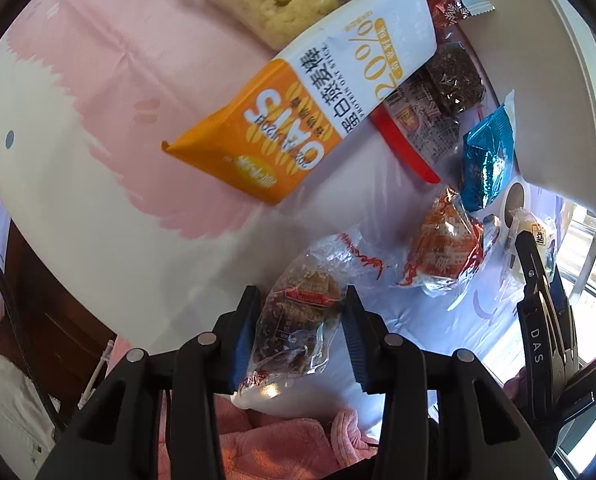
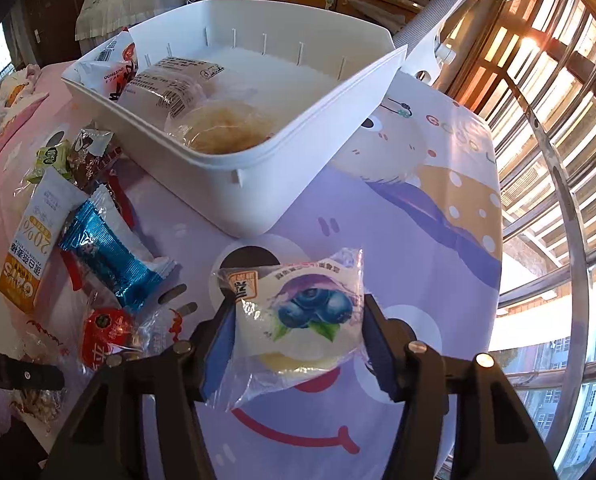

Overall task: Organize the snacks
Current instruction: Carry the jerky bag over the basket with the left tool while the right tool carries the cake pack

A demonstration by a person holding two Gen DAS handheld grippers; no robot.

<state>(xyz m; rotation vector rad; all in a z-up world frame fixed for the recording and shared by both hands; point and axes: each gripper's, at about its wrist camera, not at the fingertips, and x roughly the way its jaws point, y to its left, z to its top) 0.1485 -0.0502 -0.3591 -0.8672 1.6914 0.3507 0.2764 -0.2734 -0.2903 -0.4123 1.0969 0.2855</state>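
A white rectangular plastic bin (image 2: 257, 184) sits on the patterned cloth, and just before it the right gripper (image 2: 298, 340) clamps a clear-wrapped blueberry cake (image 2: 302, 316) – the left gripper (image 1: 298, 334) pinches a clear-wrapped brown snack (image 1: 298, 320).

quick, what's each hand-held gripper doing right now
left hand-held gripper: closed on the clear-wrapped brown snack
right hand-held gripper: closed on the blueberry pastry packet

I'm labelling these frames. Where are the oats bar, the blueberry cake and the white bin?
oats bar (image 1: 281, 128), left wrist view, middle of its wrapper.
blueberry cake (image 2: 302, 312), right wrist view, on the printed berries.
white bin (image 2: 298, 184), right wrist view, its near wall.
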